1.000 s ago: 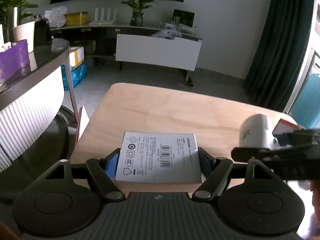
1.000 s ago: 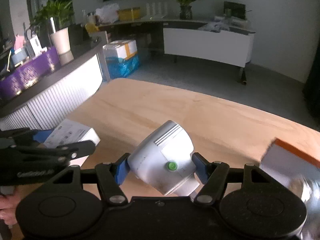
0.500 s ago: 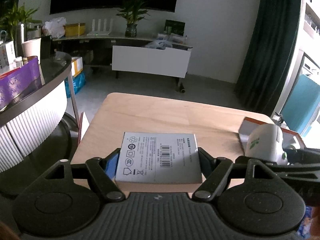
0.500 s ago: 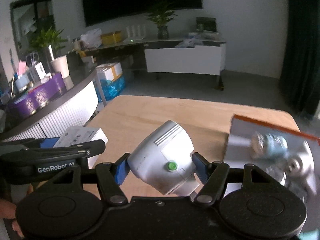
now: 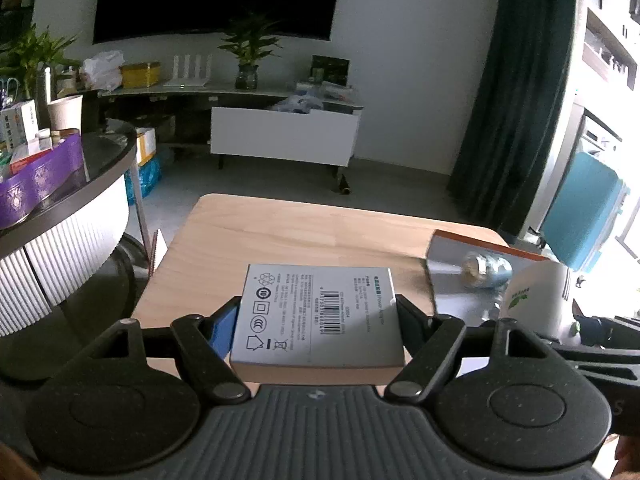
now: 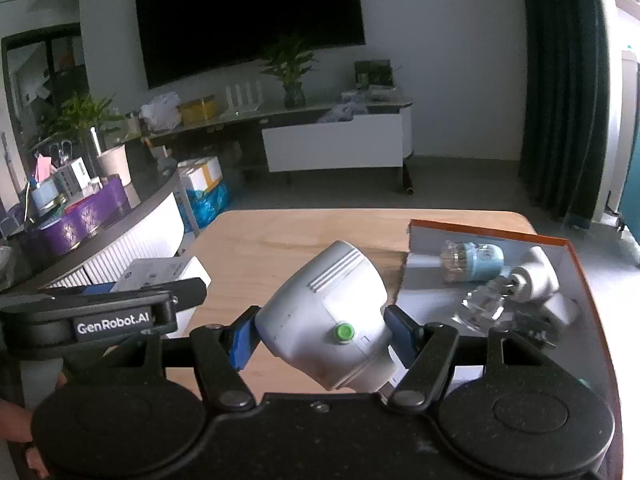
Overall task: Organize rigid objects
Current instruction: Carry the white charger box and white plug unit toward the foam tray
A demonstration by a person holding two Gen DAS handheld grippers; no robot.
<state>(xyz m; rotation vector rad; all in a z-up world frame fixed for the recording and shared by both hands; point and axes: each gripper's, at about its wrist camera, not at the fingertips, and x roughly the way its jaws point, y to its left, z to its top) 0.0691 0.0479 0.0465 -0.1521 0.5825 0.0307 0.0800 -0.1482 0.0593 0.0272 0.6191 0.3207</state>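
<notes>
left gripper [image 5: 316, 316]: fingers clenched on a flat white box [image 5: 318, 314], one blue pad on each long side, barcode label face up. box held level above the near part of the wooden bench [image 5: 304, 236], not touching it.

right gripper [image 6: 320, 336]: fingers clenched on a white rounded device [image 6: 326, 318] with a small green button on its side and ribbed lines on top. device tilted, wide end up and away from the camera, held above the bench [image 6: 288, 240].

landmark: grey tray with an orange rim [image 6: 440, 292], lying on the right side of the bench.
- in the tray, far end: small light-blue bottle [image 6: 474, 262] lying on its side.
- just right of that bottle: a white bottle-like thing [image 6: 534, 274], also lying down.
- nearer part of the tray: clear plastic pieces [image 6: 486, 308], shape too blurred to tell.
- white device sits just left of the tray's near left corner, above bench level.
- white box is well left of the tray; from the right wrist view it shows [image 6: 160, 274] behind the left gripper's black finger [image 6: 120, 308].

from the left wrist view the tray [image 5: 452, 280] lies right of the box, the light-blue bottle [image 5: 486, 270] in it, and the white device [image 5: 536, 304] shows at the tray's near side.

behind the bench: grey floor, a low white tv cabinet [image 5: 284, 136].
</notes>
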